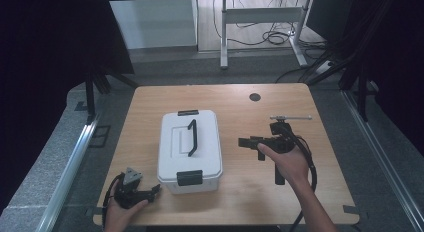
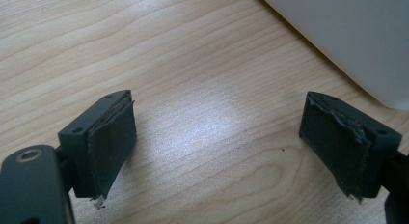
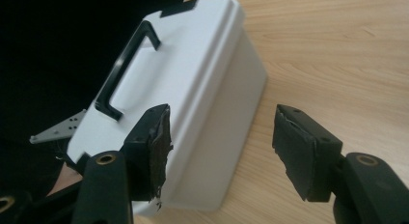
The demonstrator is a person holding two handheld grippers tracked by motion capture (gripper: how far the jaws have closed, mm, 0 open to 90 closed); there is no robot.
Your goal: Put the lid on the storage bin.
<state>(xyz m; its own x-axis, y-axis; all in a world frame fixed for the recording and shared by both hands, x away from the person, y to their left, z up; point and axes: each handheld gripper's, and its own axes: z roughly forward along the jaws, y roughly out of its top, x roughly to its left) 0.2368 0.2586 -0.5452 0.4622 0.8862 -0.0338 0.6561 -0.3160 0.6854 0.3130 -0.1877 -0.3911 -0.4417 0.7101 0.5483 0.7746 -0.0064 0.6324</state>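
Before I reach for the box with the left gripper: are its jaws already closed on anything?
No. In the left gripper view the left gripper has its jaws wide apart over bare table, with the white box off to one side.

We count 1 white box on 1 wooden table. The box carries 1 black handle on its lid and 2 black latches, 1 at the far end and 1 at the near end. We see 2 grippers, the left gripper and the right gripper, each with 2 black jaws, so 4 jaws in all. We count 2 hands, 1 per gripper. The tabletop has 1 dark round hole.
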